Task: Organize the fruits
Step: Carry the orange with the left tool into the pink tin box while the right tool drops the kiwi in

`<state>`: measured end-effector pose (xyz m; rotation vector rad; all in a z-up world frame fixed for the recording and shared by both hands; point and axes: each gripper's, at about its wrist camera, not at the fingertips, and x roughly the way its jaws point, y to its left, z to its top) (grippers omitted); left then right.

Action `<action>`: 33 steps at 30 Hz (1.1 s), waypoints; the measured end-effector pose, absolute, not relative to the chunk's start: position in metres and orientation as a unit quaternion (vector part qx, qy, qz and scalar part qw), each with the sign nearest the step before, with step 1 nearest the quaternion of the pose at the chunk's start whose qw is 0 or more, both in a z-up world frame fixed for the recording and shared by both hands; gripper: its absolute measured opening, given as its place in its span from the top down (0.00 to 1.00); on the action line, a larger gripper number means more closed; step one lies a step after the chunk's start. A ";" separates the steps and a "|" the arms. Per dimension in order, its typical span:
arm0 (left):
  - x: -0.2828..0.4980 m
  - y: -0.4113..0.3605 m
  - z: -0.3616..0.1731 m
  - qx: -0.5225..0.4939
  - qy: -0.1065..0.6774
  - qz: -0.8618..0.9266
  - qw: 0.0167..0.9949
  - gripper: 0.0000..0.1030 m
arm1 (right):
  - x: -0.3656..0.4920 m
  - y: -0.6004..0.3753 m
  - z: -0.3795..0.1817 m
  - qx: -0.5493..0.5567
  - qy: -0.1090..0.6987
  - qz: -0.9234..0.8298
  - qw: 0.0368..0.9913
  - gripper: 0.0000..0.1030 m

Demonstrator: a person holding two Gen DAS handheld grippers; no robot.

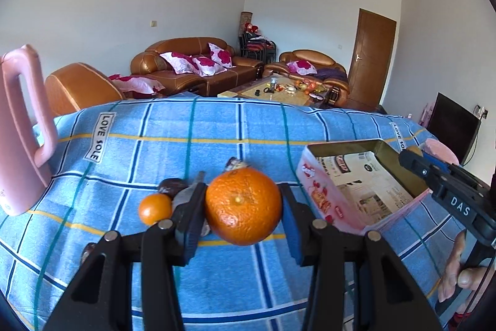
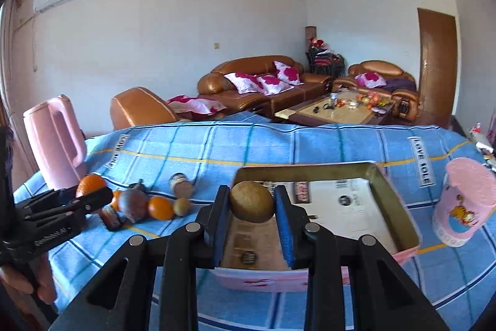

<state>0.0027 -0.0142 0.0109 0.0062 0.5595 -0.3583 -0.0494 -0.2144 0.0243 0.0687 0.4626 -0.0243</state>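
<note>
The left gripper (image 1: 243, 207) pinches a big orange (image 1: 243, 207) above the blue cloth (image 1: 217, 126); its rounded peel could roll free. The right gripper (image 2: 251, 202) clamps a brown kiwi (image 2: 251, 202) over the pink box (image 2: 400, 207) (only a printed paper liner inside), at the orange's three o'clock; early release would miss the box.

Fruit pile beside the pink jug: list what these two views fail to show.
- Left wrist view: dark fruits mostly hidden behind the left tool and its large orange.
- Right wrist view: box floor partly covered by the brown fruit; pile blurred, kinds unclear.
</note>
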 end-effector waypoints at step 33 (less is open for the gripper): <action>0.015 -0.182 -0.018 0.077 0.336 -0.219 0.913 0.53 | -0.025 -0.312 -0.013 0.081 0.326 -0.081 0.938 0.70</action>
